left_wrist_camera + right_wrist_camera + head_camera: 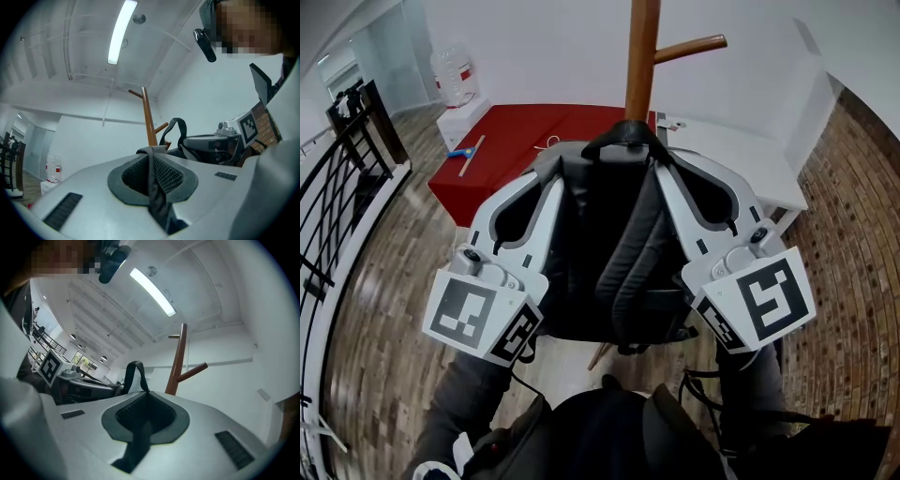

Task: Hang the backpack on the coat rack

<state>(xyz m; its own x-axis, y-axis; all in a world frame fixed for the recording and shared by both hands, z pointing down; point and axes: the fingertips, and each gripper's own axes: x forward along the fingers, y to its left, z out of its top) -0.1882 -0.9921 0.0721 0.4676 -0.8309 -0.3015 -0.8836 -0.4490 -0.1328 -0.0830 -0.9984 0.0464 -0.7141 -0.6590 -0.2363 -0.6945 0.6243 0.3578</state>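
White-walled room, wood floor, red platform (506,141) at upper left-centre of head view.
- Left tongs (152,157) clamped on backpack (609,253) webbing; right tongs (143,397) likewise.
- Backpack hangs between them at frame centre: black, limp, shoulder straps dangling.
- Step, judged: carry to rack. Top loop (626,136) near coat rack (642,56) pole, apparently unhooked.
- Next: lift loop over peg (689,47), lower, release.

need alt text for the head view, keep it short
Seen from above, the left gripper and right gripper each clamp a strap at the top of a black backpack, holding it up in front of a wooden coat rack. Its top handle is close to the pole, below a side peg. A red platform lies behind.
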